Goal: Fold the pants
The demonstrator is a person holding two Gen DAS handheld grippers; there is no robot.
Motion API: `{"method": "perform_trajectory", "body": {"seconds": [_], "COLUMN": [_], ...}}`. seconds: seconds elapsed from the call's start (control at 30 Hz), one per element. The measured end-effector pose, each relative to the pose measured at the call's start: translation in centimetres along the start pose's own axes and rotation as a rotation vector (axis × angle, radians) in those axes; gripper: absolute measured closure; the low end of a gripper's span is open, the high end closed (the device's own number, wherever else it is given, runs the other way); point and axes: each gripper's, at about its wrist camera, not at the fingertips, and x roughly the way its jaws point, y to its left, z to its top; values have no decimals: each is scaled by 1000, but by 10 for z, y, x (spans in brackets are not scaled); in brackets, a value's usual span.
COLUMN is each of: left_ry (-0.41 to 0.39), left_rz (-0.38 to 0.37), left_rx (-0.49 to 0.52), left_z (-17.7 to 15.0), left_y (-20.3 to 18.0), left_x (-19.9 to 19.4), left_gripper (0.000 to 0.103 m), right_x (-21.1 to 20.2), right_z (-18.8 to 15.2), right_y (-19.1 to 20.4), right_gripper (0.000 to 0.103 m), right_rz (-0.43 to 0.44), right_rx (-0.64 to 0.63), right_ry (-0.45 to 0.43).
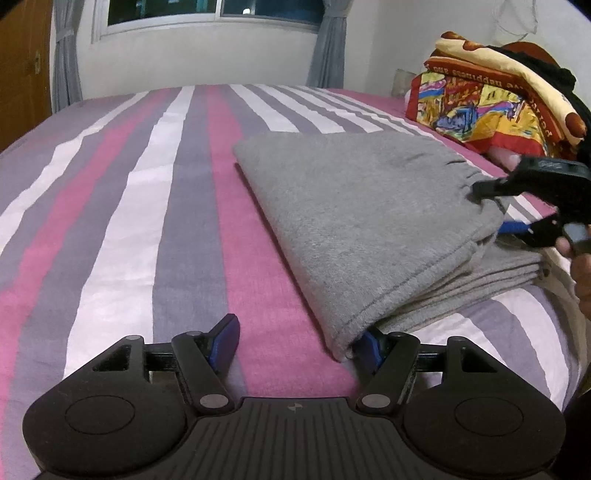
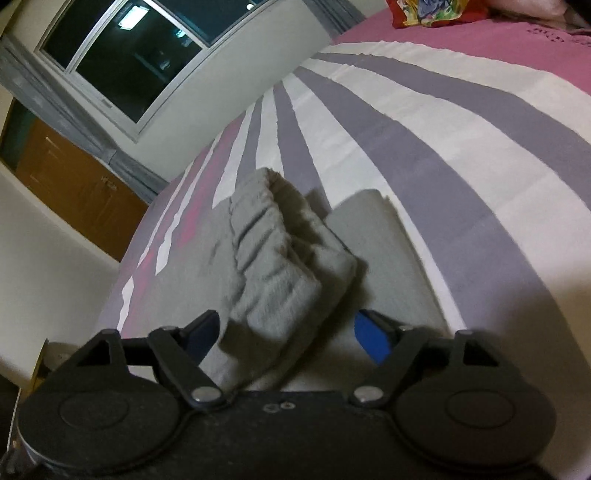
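1. Pants (image 1: 351, 206), grey and of a soft fleecy cloth, lie folded in several layers on the striped bed sheet (image 1: 147, 192), a little to the right of the middle of the bed in the left wrist view.
2. Their gathered elastic waistband (image 2: 280, 254) is at the far right end of the stack, and the stitched hem corner is at the near end.
3. The left gripper (image 1: 295, 343) is low over the sheet at this near corner. Its jaws stand apart and clamp nothing: the left blue pad (image 1: 225, 339) is over bare pink stripe, and the right blue pad (image 1: 369, 347) is just at the corner of the cloth, partly hidden by it.
4. The right gripper (image 2: 288, 336) is at the waistband end. The waistband fold lies between its two fingers, close to the left one, but a clear gap shows before the right blue pad (image 2: 371, 339), so the jaws are released and do not pinch the cloth.
5. In the left wrist view a hand (image 1: 580, 266) holds this right gripper at the right edge.
6. A colourful folded blanket (image 1: 487, 99) is at the head of the bed, well apart from the pants.
7. A window (image 1: 214, 14) with grey curtains (image 1: 328, 48) is in the wall behind the bed.
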Motion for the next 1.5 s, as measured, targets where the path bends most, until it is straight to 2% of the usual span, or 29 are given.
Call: {"method": "perform_trajectory", "body": {"seconds": [0.03,0.1,0.2,0.3,0.37,0.43,0.47,0.67,0.77,0.83,0.93,1.0,1.03,1.07,1.13,1.2,1.27,1.33,1.4,1.43,1.5], "left_ry": [2,7,1,-2,1,7,13,18,20,26,48,78,80,59,-31,-95,-99,-48,40,44,38], "left_rz": [-1,-1,3,5,7,4,2,2,6,11,11,3,1,-11,-40,-60,-19,3,1,-16,-40], "left_rx": [-3,-4,-4,-8,-6,2,5,-4,-3,8,22,61,72,73,80,117,164,151,133,114,88], "left_z": [0,1,-1,-1,-1,0,1,1,1,2,5,7,8,10,21,38,52,57,53,51,57], "left_y": [0,1,-1,-3,-3,-4,-5,-3,-4,-6,-5,-6,-5,-5,-9,-21,-34,-37,-34,-30,-26], "left_x": [1,1,-1,-1,0,0,0,0,2,3,0,-10,-20,-33,-60,-64,-45,-13,18,26,26], "left_gripper": [35,35,35,35,35,35,35,35,33,31,31,31,31,31,31,31,31,31,31,31,31], "right_x": [4,-6,-44,-76,-70,-47,-39,-71,-59,-48,-58,-71,-81,-93,-110,-108,-92,-68,-41,-29,-36], "right_z": [3,3,-5,-19,-29,-33,-34,-37,-45,-52,-44,-41,-39,-39,-33,-31,-27,-25,-24,-26,-24], "right_y": [4,18,42,46,31,7,-5,14,-3,-20,-14,-9,-4,1,12,28,42,44,35,27,23], "right_gripper": [60,67,68,67,67,67,67,67,67,67,61,48,48,49,57,65,66,62,60,59,57], "right_rz": [-8,-14,33,21,-39,-110,-109,-43,-120,-116,-103,-119,-130,-143,-140,-149,-175,-221,-299,-331,-299], "right_rx": [-10,-84,-176,-228,-226,-147,-95,-95,-88,-52,-68,-94,-120,-163,-291,-416,-511,-554,-570,-576,-564], "right_ry": [13,-31,-126,-185,-162,-72,-48,-155,-111,-88,-75,-102,-132,-169,-221,-233,-220,-192,-85,-14,-5]}}
